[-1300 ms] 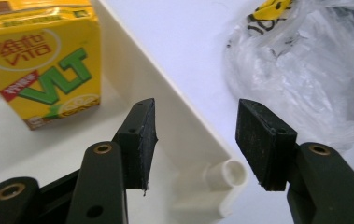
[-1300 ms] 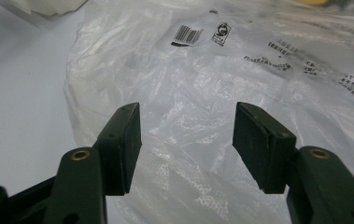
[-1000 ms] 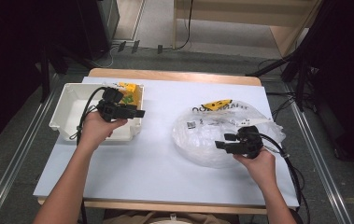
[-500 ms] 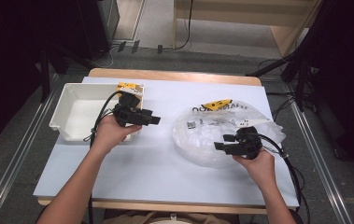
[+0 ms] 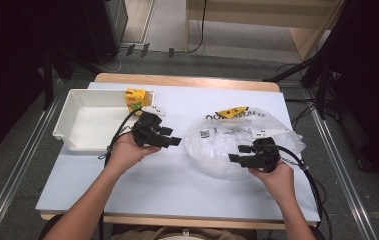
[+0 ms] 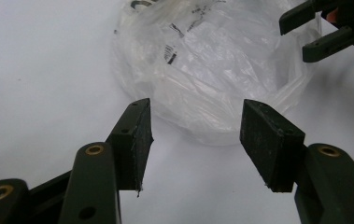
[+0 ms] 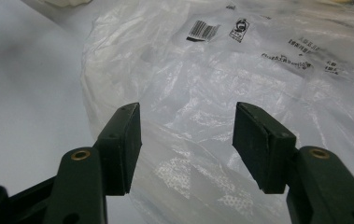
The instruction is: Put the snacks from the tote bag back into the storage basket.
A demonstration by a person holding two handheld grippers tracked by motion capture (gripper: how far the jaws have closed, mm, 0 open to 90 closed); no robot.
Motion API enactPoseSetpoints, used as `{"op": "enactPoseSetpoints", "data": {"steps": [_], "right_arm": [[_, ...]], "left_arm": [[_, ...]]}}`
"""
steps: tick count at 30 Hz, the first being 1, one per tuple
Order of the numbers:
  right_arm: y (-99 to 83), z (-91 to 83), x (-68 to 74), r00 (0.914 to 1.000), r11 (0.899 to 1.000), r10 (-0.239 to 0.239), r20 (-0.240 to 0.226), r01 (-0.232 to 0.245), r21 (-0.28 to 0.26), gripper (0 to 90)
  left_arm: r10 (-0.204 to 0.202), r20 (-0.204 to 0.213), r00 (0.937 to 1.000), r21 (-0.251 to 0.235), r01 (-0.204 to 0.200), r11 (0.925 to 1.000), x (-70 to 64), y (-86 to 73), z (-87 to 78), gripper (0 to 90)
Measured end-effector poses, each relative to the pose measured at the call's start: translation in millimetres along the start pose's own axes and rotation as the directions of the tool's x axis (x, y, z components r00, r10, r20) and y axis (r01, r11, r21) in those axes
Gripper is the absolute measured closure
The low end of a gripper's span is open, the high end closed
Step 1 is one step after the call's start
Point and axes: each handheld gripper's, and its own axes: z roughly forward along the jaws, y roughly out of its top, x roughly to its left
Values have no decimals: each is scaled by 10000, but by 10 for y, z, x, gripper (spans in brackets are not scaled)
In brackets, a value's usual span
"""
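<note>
Both grippers are closing in on the clear plastic bag [image 5: 237, 142]: left gripper [image 5: 169, 140] approaching wide open, right gripper [image 5: 241, 154] poised wide over it; gripping the film likely comes next.

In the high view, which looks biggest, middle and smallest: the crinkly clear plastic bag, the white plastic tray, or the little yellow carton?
1. Crinkly clear plastic bag, slightly bigger than the tray.
2. White plastic tray.
3. Little yellow carton, clearly smallest.
</note>
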Motion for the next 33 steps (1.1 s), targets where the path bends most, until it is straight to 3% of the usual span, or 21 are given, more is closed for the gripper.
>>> {"op": "enactPoseSetpoints", "data": {"steps": [8, 11, 29, 33], "right_arm": [[-14, -4, 34, 9999, 9999, -133, -3, 133, -4, 435], [-19, -6, 44, 9999, 9999, -166, -19, 166, 4, 435], [-40, -28, 100, 9995, 9995, -315, -90, 315, 10, 430], [-28, -80, 98, 9994, 9987, -350, -69, 347, -369, 413]], "left_arm": [[393, 175, 9991, -218, -389, 9990, -90, -80, 80, 429], [640, 301, 9975, -47, -639, 9979, -106, -113, 123, 421], [626, 777, 9950, 133, -638, 9979, -88, -175, 262, 393], [723, 810, 9941, 14, -727, 9974, -84, -186, 228, 387]]}}
